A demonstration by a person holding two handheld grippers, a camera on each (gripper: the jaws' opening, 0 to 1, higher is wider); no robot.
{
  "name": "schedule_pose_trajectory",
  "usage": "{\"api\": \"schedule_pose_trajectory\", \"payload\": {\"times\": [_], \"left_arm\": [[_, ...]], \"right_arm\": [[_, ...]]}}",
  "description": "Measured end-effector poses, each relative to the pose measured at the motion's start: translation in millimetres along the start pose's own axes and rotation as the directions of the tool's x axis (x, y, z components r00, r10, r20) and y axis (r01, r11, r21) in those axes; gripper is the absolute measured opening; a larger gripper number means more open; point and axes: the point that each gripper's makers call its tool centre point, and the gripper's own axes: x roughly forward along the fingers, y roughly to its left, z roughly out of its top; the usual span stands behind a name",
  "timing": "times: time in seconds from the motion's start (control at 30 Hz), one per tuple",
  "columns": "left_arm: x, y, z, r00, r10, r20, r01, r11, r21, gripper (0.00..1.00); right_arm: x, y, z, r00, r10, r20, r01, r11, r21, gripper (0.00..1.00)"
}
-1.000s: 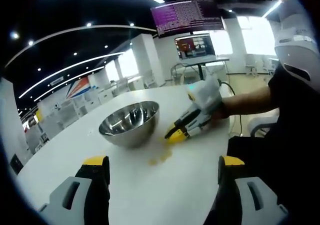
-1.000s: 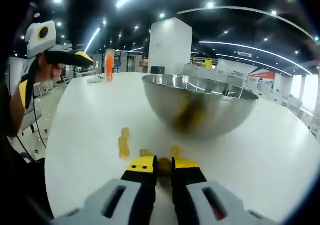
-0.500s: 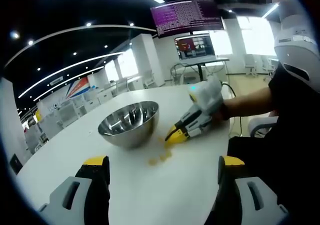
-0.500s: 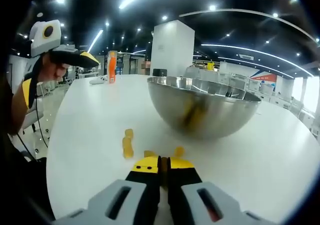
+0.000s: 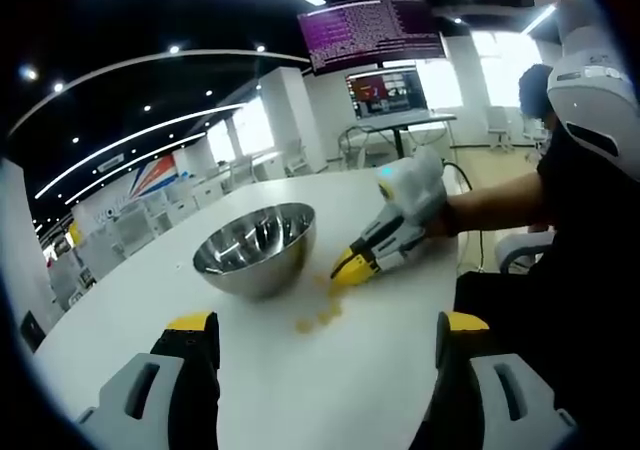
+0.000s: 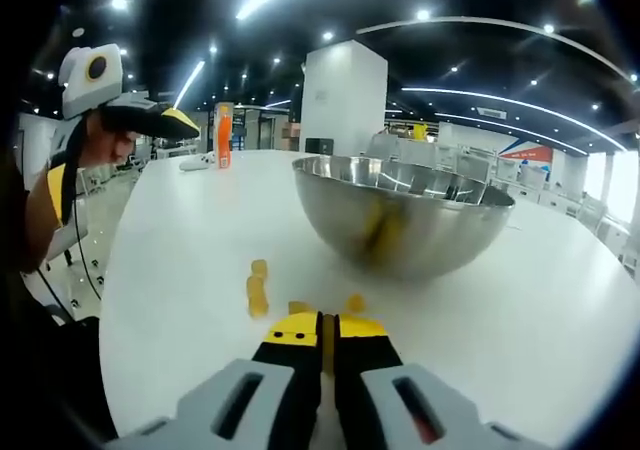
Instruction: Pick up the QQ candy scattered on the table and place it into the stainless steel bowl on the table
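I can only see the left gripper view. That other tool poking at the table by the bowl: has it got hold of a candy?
Observer: In the right gripper view, the right tool is shut with a yellow sliver between its jaws, probably a candy.
Operator: Are there others lying about? I just see a yellow blur.
Observer: About four loose candies lie apart just ahead of it, short of the bowl.
Operator: Anything else on that table?
Observer: An orange bottle stands at the far end.
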Motion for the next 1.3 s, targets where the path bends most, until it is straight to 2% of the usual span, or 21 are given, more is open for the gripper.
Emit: {"api": "schedule_pose_trajectory", "payload": {"times": [0.27, 0.4, 0.53, 0.67, 0.83, 0.93, 1.0, 1.17, 1.3], "left_arm": [[0.3, 0.3, 2.4, 1.000, 0.002, 0.002, -0.002, 1.000, 0.004, 0.90], [-0.1, 1.5, 3.2, 1.000, 0.004, 0.006, -0.004, 1.000, 0.002, 0.90], [0.6, 0.1, 3.0, 1.000, 0.001, 0.008, -0.001, 1.000, -0.002, 0.90], [1.2, 1.5, 1.9, 1.000, 0.004, 0.002, -0.004, 1.000, -0.001, 0.90], [1.0, -0.4, 4.2, 1.000, 0.005, 0.010, -0.005, 1.000, -0.001, 0.90], [1.7, -2.3, 4.3, 1.000, 0.003, 0.017, -0.003, 1.000, -0.006, 0.90], [2.5, -2.9, 3.6, 1.000, 0.002, 0.011, -0.002, 1.000, -0.004, 0.90], [1.4, -3.4, 7.7, 1.000, 0.000, 0.019, 0.000, 1.000, 0.003, 0.90], [1.6, -3.1, 6.7, 1.000, 0.004, 0.015, -0.004, 1.000, 0.008, 0.90]], "right_arm": [[-18.8, 13.0, 24.5, 0.999, 0.033, 0.035, -0.033, 0.999, 0.002, 0.03], [-31.0, 22.5, 43.5, 0.996, 0.058, 0.067, -0.058, 0.998, -0.004, 0.03], [-50.3, 30.8, 76.2, 0.988, 0.085, 0.126, -0.085, 0.996, -0.006, 0.03], [-73.7, 37.5, 123.6, 0.974, 0.113, 0.199, -0.095, 0.991, -0.097, 0.03], [-108.9, 41.8, 182.7, 0.946, 0.141, 0.292, -0.109, 0.986, -0.123, 0.03], [-124.3, 44.0, 210.0, 0.928, 0.160, 0.337, -0.121, 0.983, -0.135, 0.03], [-131.9, 40.3, 228.5, 0.917, 0.152, 0.369, -0.101, 0.983, -0.152, 0.03], [-141.8, 31.1, 264.0, 0.900, 0.133, 0.416, -0.055, 0.979, -0.196, 0.03], [-134.6, 22.0, 280.7, 0.892, 0.119, 0.435, -0.026, 0.977, -0.213, 0.04]]}}
